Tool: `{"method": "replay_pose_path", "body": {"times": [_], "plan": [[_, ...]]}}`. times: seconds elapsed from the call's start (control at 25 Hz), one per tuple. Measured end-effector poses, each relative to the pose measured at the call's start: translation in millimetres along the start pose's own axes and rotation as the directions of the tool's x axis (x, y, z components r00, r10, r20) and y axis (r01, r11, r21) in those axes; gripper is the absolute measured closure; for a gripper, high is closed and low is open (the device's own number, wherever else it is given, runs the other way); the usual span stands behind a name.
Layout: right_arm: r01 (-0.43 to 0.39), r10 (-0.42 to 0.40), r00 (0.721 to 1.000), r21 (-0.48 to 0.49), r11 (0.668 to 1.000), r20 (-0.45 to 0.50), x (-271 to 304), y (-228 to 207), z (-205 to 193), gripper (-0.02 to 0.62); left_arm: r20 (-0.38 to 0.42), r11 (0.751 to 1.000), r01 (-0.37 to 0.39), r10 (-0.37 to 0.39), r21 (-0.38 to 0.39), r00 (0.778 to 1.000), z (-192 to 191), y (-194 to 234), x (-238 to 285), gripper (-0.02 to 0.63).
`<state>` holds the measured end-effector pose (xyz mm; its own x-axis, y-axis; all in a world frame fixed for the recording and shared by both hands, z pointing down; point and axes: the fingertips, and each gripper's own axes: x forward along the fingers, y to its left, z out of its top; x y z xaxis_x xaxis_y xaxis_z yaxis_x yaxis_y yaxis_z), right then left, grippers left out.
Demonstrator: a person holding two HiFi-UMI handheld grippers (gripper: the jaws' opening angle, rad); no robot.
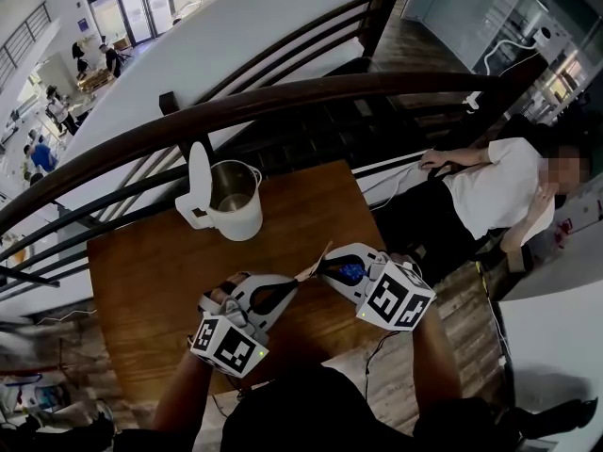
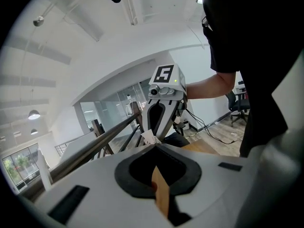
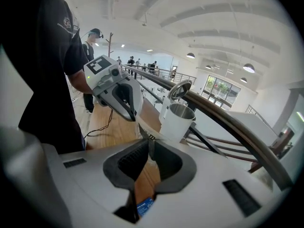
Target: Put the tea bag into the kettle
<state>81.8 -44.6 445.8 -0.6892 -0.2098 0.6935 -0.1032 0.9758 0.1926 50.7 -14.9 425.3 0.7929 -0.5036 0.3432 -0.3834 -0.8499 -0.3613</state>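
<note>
A white kettle [image 1: 240, 217] stands at the far side of the wooden table [image 1: 141, 271], its lid [image 1: 199, 182] flipped up and its steel inside showing. In the right gripper view the kettle [image 3: 176, 122] sits just beyond the jaws. Above the table's near half both grippers meet tip to tip on one tea bag packet [image 1: 314, 264]. My left gripper [image 1: 298, 282] is shut on its tan edge [image 2: 161, 194]. My right gripper [image 1: 325, 266] is shut on the other end, a brown sachet with a blue label [image 3: 145, 184]. White paper [image 3: 151, 127] sticks out past the right jaws.
A dark curved handrail [image 1: 283, 97] with bars runs behind the table. A person in a white shirt [image 1: 490, 191] sits beyond the table's right edge. A cable [image 1: 377, 347] hangs by the near edge. Bare wood lies left of the grippers.
</note>
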Motion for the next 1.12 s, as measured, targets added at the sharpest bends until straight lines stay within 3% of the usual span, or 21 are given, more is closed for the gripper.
{"method": "replay_pose_path", "body": {"times": [0.36, 0.64, 1.12], "plan": [[-0.028, 0.028, 1.000, -0.024, 0.999, -0.005, -3.0, 10.7, 0.6, 0.548, 0.038, 0.996, -0.032, 0.035, -0.079, 0.999, -0.5, 9.9, -2.8, 0.604], [-0.028, 0.027, 1.000, -0.028, 0.999, -0.013, 4.7, 13.4, 0.3, 0.548, 0.059, 0.995, -0.020, 0.025, -0.096, 0.998, 5.0, 10.7, -4.2, 0.604], [-0.031, 0.019, 0.995, 0.116, 0.993, 0.098, 1.5, 11.2, 5.1, 0.549, 0.052, 0.999, 0.012, -0.009, -0.049, 0.999, 4.2, 0.4, -8.0, 0.604]]}}
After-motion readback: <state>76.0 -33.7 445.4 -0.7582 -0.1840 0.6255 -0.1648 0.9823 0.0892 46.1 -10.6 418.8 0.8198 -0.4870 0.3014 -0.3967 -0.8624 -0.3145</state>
